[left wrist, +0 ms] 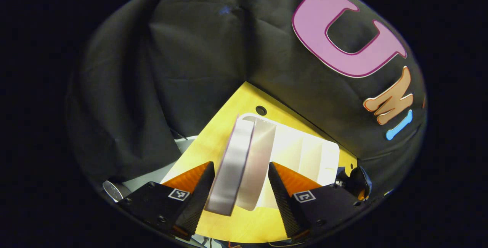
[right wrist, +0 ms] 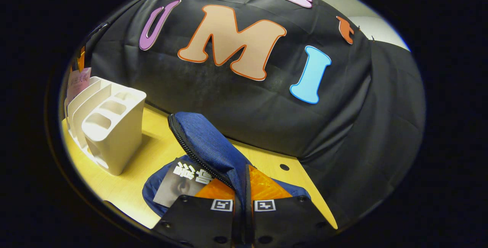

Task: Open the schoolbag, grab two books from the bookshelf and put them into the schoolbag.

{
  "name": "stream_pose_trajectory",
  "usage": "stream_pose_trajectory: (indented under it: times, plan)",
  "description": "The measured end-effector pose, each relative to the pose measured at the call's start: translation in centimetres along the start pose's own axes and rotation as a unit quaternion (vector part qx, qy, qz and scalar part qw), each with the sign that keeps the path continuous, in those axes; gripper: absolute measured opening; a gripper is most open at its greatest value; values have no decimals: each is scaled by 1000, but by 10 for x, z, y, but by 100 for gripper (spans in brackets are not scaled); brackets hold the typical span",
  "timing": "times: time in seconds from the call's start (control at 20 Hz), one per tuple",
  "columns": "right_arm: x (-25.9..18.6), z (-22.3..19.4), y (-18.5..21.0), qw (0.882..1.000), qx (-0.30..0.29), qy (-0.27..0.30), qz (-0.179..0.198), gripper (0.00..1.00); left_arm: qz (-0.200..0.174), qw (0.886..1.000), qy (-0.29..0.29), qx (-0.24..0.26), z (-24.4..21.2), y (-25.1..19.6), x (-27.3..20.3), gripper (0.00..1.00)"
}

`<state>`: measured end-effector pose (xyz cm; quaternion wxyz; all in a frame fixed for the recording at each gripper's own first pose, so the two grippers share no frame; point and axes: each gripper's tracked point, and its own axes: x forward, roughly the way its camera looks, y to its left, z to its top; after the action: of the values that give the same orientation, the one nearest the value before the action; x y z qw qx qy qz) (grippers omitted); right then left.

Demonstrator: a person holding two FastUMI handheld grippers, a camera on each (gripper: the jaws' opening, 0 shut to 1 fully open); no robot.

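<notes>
Left gripper view, book (left wrist: 238,164) between gripper (left wrist: 241,187) fingers

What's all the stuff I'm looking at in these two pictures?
Table: one, yellow wood, under everything.
Bookshelf: one, white, on the table left of the schoolbag.
Schoolbag: one, blue, on the table, flap held up.
Books: two; one grey between the left gripper's fingers, one dark-covered lying in the schoolbag.
Pink card: one, behind the bookshelf.
Left gripper: around the grey book, contact unclear.
Right gripper: pinching the schoolbag flap.
</notes>
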<state>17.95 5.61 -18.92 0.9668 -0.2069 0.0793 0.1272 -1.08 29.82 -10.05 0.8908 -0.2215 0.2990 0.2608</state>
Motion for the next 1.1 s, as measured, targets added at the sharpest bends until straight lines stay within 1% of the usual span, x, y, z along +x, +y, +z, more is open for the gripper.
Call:
stream_pose_trajectory:
  times: [0.05,0.1,0.15,0.2,0.25,0.35,0.4,0.45,0.5,0.55,0.6,0.65,0.75,0.8,0.85,0.9,0.95,1.0,1.05,1.1]
  plan:
    - [0,0,0,1000,-1,0,1,7,-3,1000,6,9,1,-6,2,87]
    - [1,0,1,1000,-1,0,1,7,-5,1000,13,18,0,-11,5,81]
    - [1,0,1,1000,0,1,2,7,-5,999,22,26,-1,-16,9,77]
    - [1,0,1,1000,4,1,3,7,-7,999,32,34,-3,-21,12,79]
    - [3,1,0,1000,7,1,2,7,-5,998,44,40,-4,-25,17,70]
    - [2,0,-1,1000,9,1,2,7,3,996,64,55,-10,-25,24,65]
    - [3,0,-1,1000,8,0,3,7,10,995,73,61,-11,-24,29,70]
    - [2,1,0,1000,6,0,4,7,16,994,80,66,-12,-22,32,61]
    - [2,0,-1,1000,4,0,5,6,21,993,89,70,-12,-22,36,67]
    - [2,0,0,1000,3,0,6,6,27,992,95,74,-13,-21,40,62]
    - [2,0,2,1000,2,0,7,7,31,991,106,79,-16,-19,44,61]
    - [3,0,2,1000,2,0,7,7,36,989,119,80,-19,-18,46,54]
    - [3,0,2,1000,4,1,8,7,43,986,138,84,-22,-16,51,45]
    - [4,0,2,1000,5,1,8,7,48,985,142,88,-24,-13,56,43]
    - [4,0,2,1000,5,1,9,7,50,983,148,92,-25,-14,59,50]
    - [5,0,2,1000,5,1,9,6,54,982,152,97,-28,-12,63,42]
    - [4,0,2,1000,5,0,10,6,60,981,155,101,-30,-9,66,42]
    - [3,0,1,1000,6,0,10,6,63,980,161,104,-34,-8,70,49]
    - [4,0,2,1000,5,0,10,6,68,978,168,106,-37,-6,72,42]
    - [4,0,1,1000,5,1,9,6,84,975,169,116,-39,-1,75,46]
